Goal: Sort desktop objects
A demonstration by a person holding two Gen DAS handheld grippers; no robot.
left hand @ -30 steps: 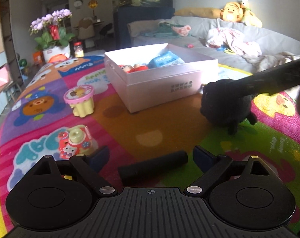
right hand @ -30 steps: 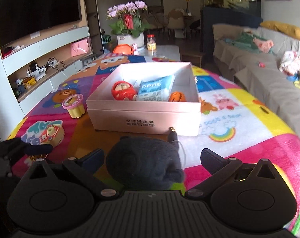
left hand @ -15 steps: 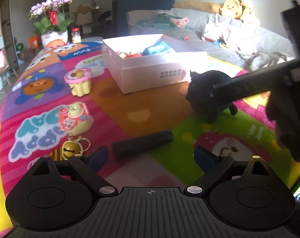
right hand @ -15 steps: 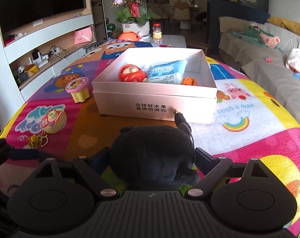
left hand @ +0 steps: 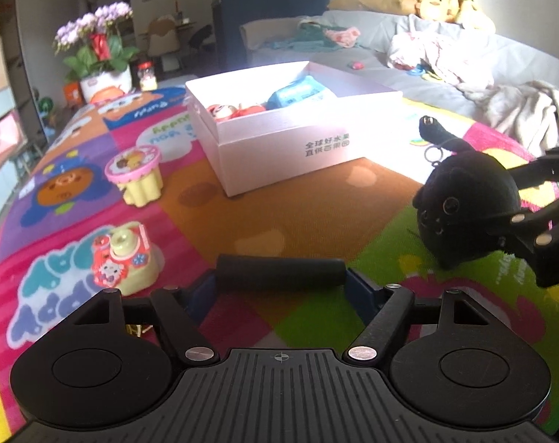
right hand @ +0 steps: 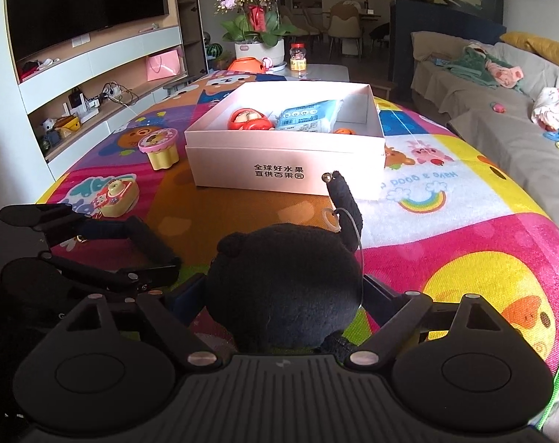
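Observation:
My left gripper (left hand: 279,288) is shut on a black cylinder (left hand: 281,275), held crosswise by its ends just above the mat. It also shows in the right wrist view (right hand: 150,240). My right gripper (right hand: 283,295) is shut on a black plush cat (right hand: 285,288) with a raised tail; the cat also shows in the left wrist view (left hand: 467,210). An open white box (right hand: 287,173) stands beyond both, holding a red doll (right hand: 248,120), a blue packet (right hand: 307,114) and a small orange toy (right hand: 344,131).
A pink-lidded yellow cup toy (left hand: 137,173) and a toy camera (left hand: 126,258) lie on the colourful mat (left hand: 298,217) to the left. A flower pot (right hand: 259,44) and a jar (right hand: 298,61) stand at the far end. A sofa (right hand: 501,110) runs along the right.
My left gripper closed in on the black cylinder and took hold of it. My right gripper shut on the plush cat and lifted it slightly.

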